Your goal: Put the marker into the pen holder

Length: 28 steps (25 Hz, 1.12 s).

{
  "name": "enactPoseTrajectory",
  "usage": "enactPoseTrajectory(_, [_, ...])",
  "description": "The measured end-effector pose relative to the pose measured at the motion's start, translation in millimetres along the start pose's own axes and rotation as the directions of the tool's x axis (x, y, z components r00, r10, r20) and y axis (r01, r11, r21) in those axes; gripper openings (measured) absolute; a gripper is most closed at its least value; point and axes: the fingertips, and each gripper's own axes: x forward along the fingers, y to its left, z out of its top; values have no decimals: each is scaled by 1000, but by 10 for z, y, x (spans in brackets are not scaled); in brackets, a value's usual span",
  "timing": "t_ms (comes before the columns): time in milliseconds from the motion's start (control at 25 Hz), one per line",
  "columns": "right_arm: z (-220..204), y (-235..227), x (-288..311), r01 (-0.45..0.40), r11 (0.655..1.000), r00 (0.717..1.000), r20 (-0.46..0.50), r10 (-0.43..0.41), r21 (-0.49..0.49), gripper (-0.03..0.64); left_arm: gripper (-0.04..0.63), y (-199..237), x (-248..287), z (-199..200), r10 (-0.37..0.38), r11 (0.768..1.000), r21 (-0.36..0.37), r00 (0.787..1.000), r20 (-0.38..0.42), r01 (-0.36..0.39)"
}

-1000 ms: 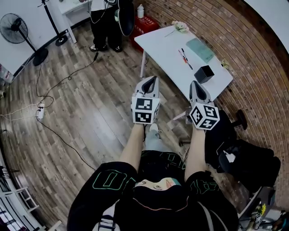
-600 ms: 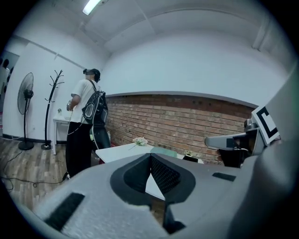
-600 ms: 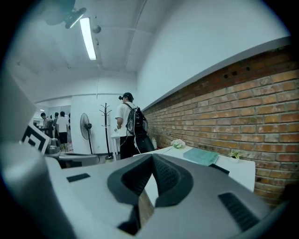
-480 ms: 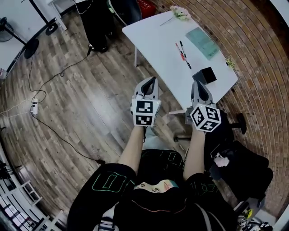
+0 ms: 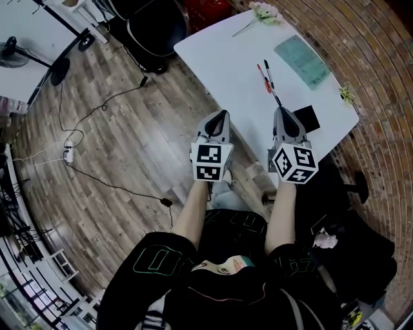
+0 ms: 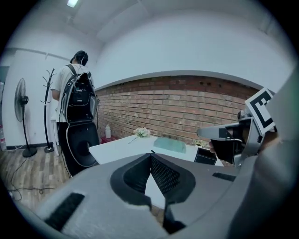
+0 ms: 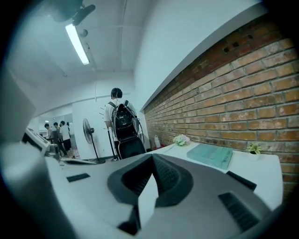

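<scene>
Two markers, a red marker [image 5: 262,75] and a black marker [image 5: 270,76], lie side by side on the white table [image 5: 226,58] in the head view. The black square pen holder [image 5: 307,118] [image 6: 205,156] stands near the table's near right corner. My left gripper [image 5: 222,115] [image 6: 150,156] is held in the air by the table's near edge, jaws shut with nothing in them. My right gripper [image 5: 282,113] [image 7: 152,157] hangs over the near edge just left of the pen holder, also shut and holding nothing.
A teal notebook [image 5: 303,60] [image 7: 210,156], a flower sprig [image 5: 263,13] and a small plant [image 5: 348,95] also lie on the table. A brick wall runs behind it. A person with a backpack [image 6: 77,107] stands at the table's far end. Cables [image 5: 97,129] cross the wooden floor.
The table has come closer under both grippers, and the right gripper now reaches over its near edge beside the pen holder. Both grippers stay shut.
</scene>
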Motion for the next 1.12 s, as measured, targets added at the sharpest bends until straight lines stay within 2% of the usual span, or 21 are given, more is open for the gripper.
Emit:
enactPoseTrajectory(160, [105,-36,95,-42,999,999,23,42,4,6,8,-253,175,141,-33,994,105,999,-8,34])
enactPoseTrajectory(360, [309,-224,98,-23,1000,997,68,22,14,6,8,-316,297,387,-40,987,155,999,17,37])
enactPoseTrajectory(600, [423,-525,23,-3,989,990,139,-18,146,6,8,-360,374,386,-32,992,121,999,11,30])
enactPoseTrajectory(880, [447,-545,153,16,994,992,122,-30,111,6,8,-184,521,359,-26,996,90,1000,1,26])
enactPoseTrajectory(1120, [362,-620,352,37,995,997,62,-43,93,6,8,-175,764,252,-59,996,68,998,-37,62])
